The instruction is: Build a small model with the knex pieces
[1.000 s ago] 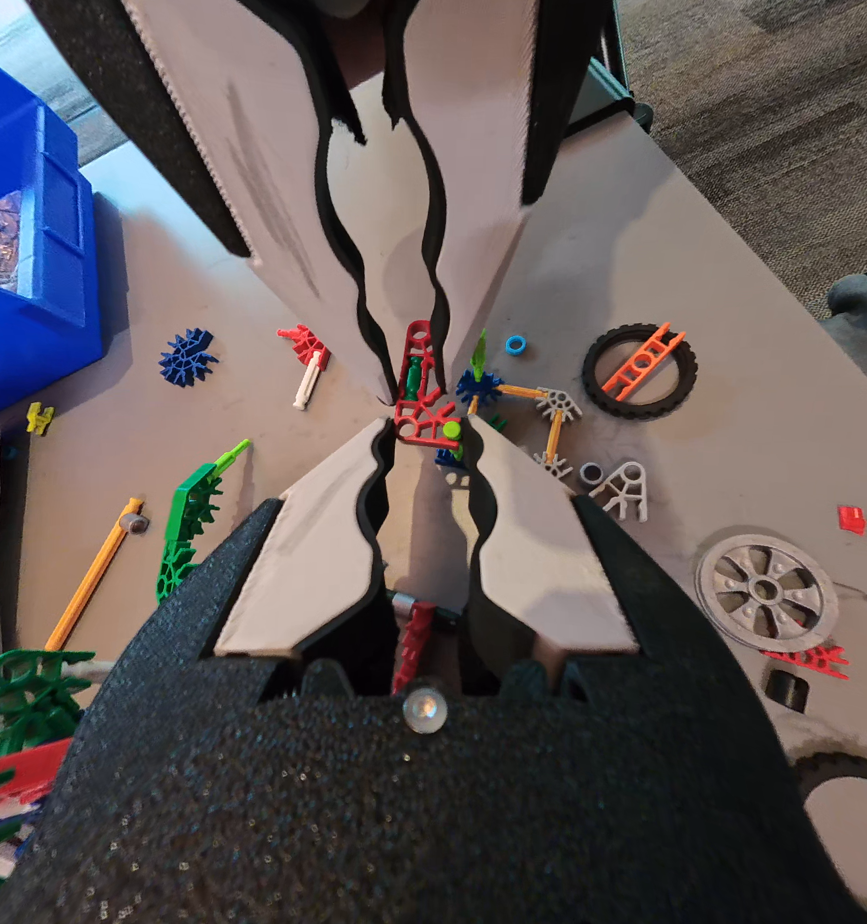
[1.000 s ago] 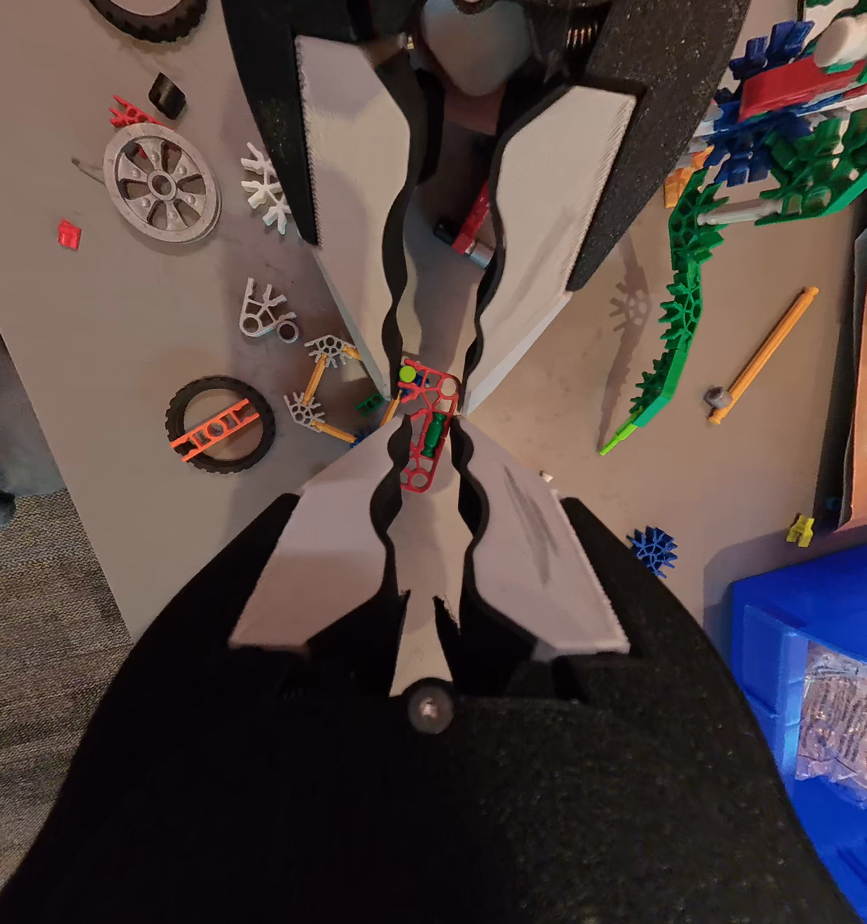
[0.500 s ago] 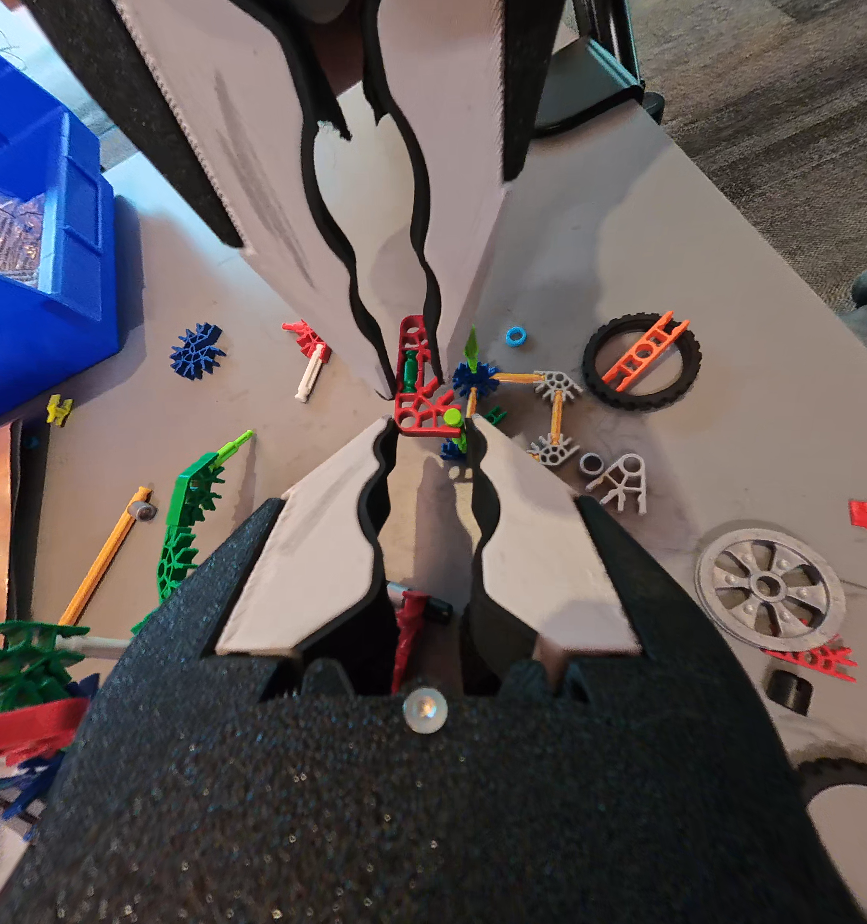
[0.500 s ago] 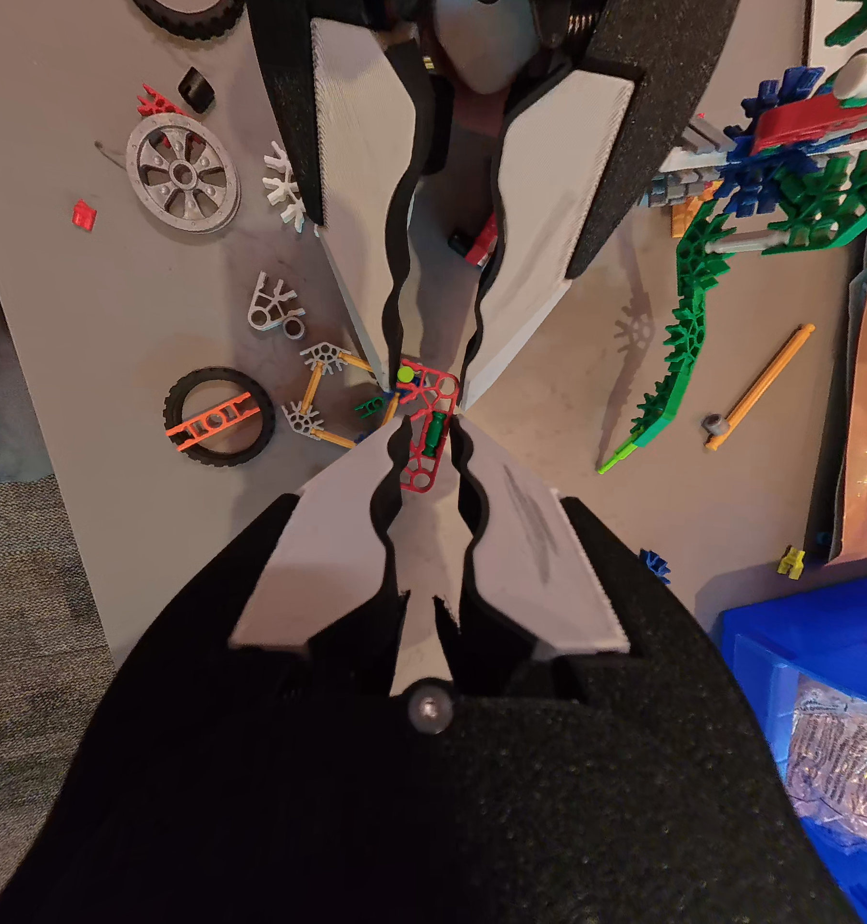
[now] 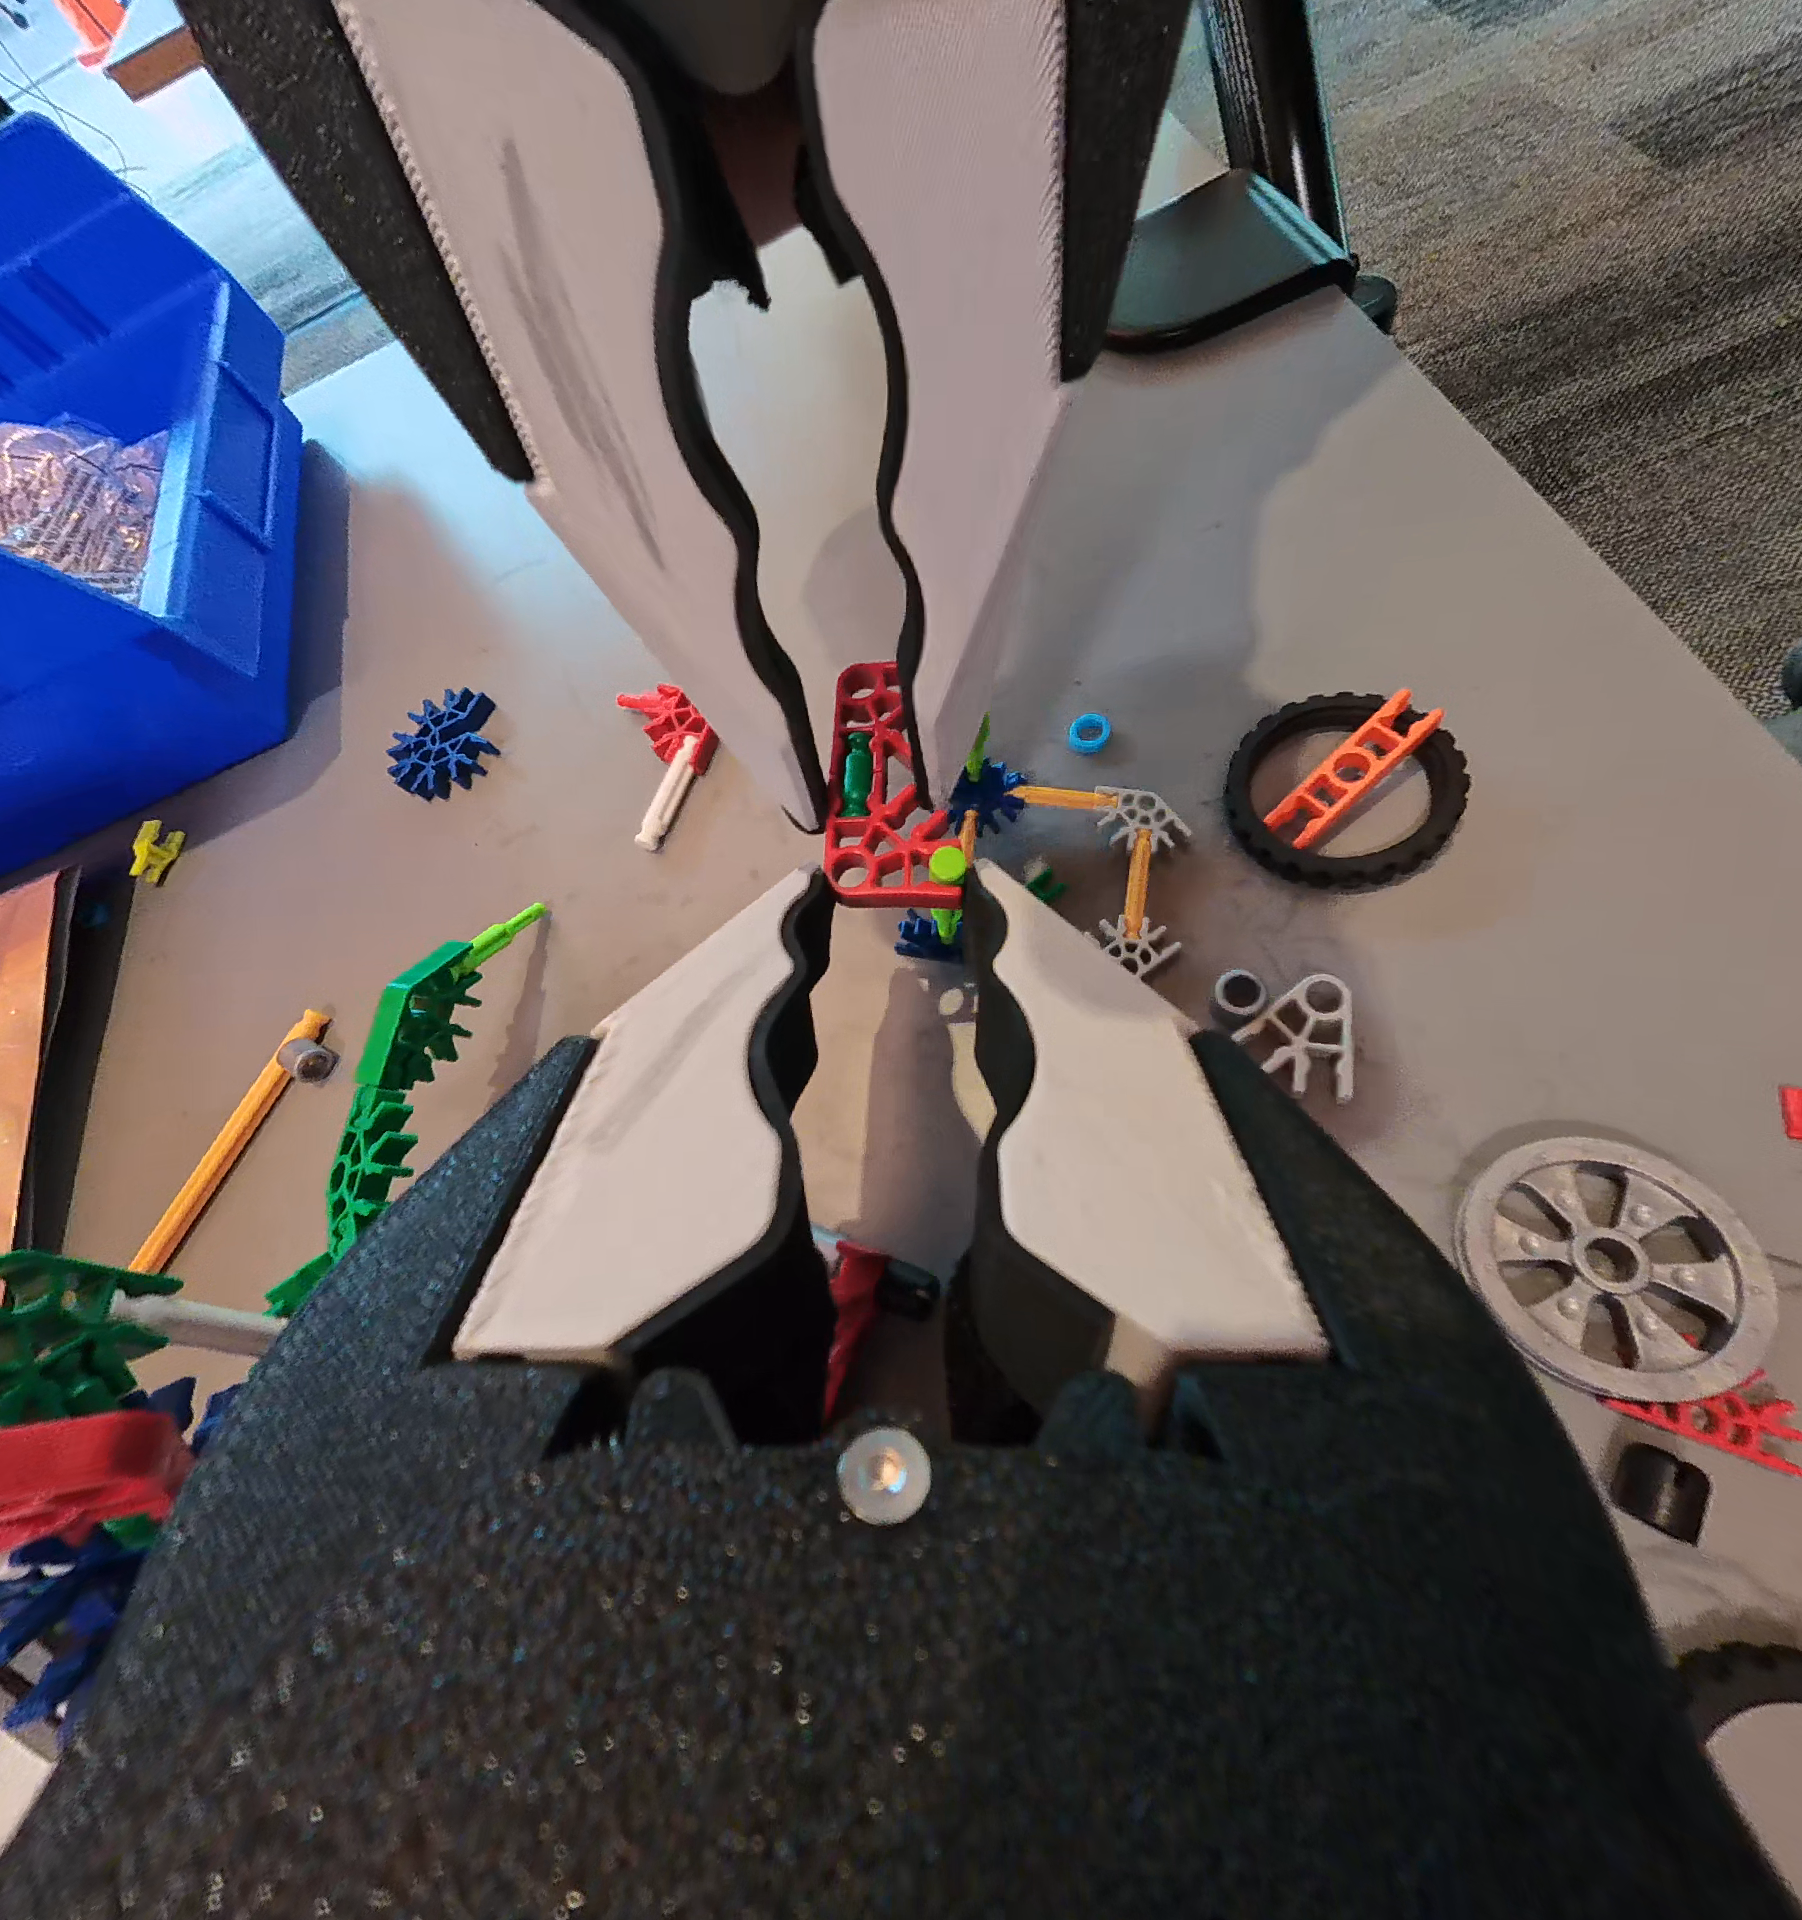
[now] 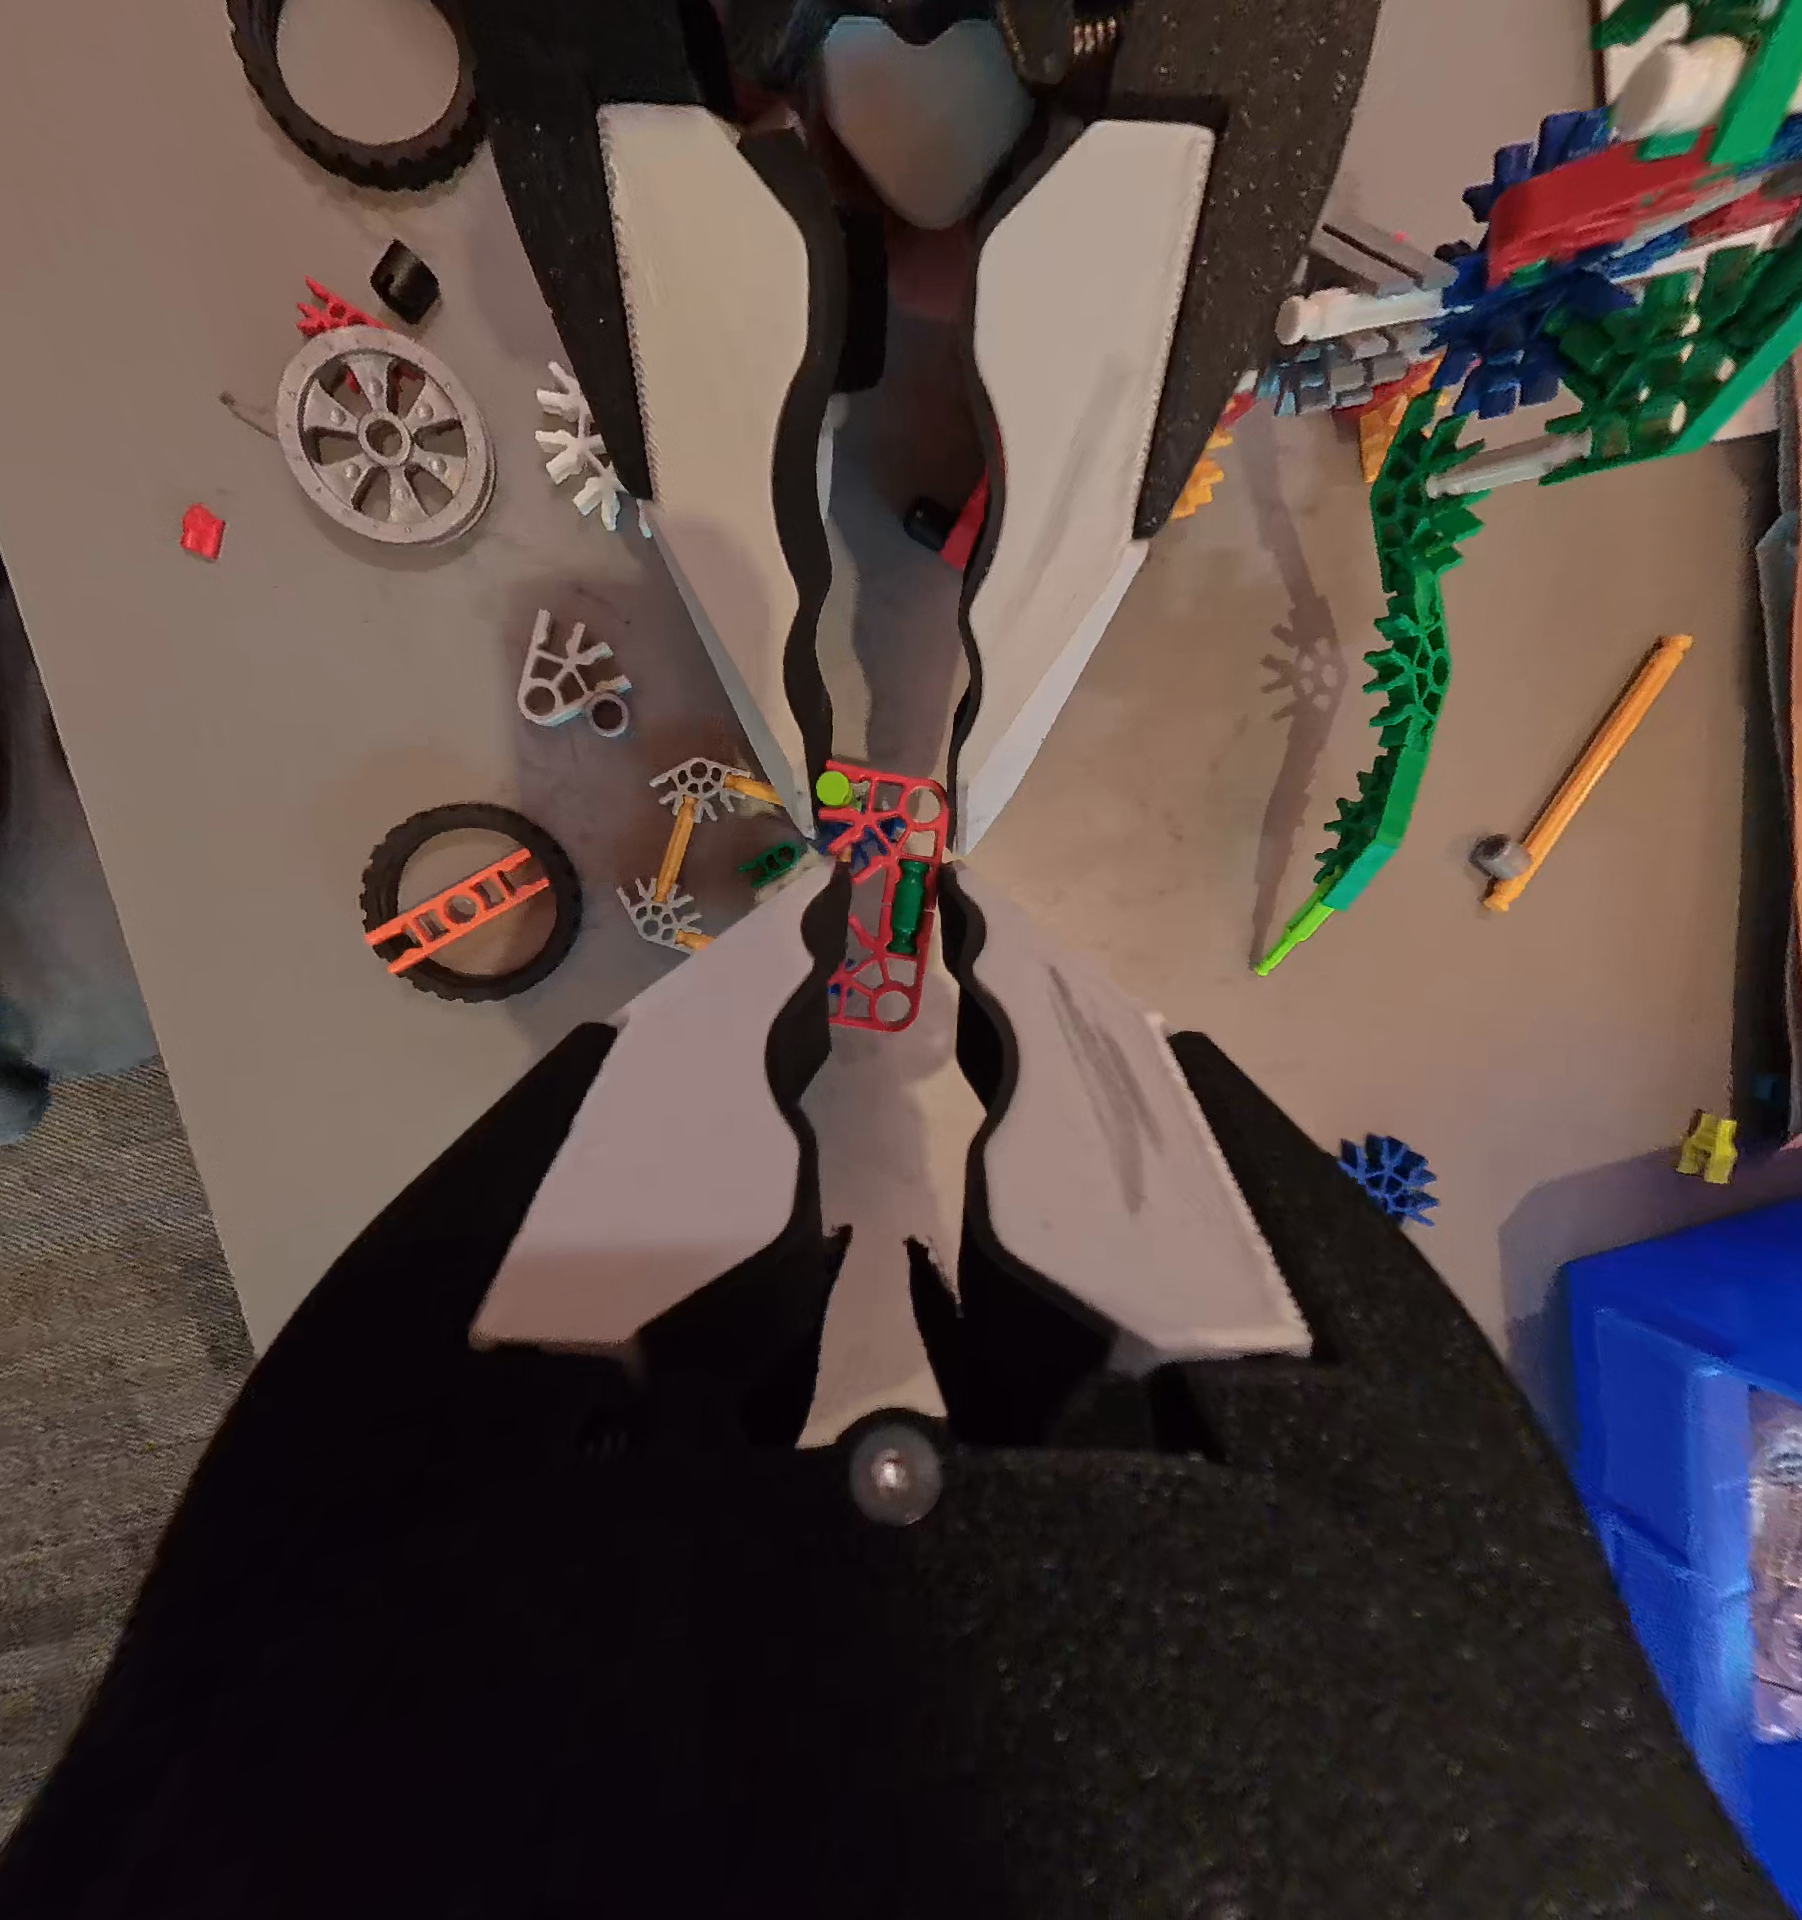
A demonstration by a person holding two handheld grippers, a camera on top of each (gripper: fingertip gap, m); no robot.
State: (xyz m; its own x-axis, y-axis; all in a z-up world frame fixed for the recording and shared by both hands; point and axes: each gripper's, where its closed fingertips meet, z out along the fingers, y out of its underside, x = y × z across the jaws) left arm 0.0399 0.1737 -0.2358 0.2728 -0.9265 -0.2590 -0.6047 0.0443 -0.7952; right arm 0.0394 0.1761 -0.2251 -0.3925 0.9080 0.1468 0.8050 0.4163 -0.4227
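Left wrist view: the left tool [image 5: 897, 888] body blocks the lower bench [image 5: 1499, 644], and only a sliver of a red toothed piece [image 5: 855, 1299] shows between its fingers. The green-blue-red toy assembly [image 5: 35, 1382] is cut by the left edge, and a black tyre [image 5: 1770, 1673] by the right edge. Right wrist view: the blue bin [image 6: 1728, 1455] runs off-frame, its bagged contents [image 6: 1801, 1600] too blurred to identify; whether the right tool [image 6: 881, 883] pinches the red connector [image 6: 892, 904] cannot be resolved.

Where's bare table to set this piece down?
Bare table lies between the hand-held grippers' tips and the green connector chain, and from there toward the blue bin. Crowded: the side with the black tire, grey wheel and orange-rod assembly.
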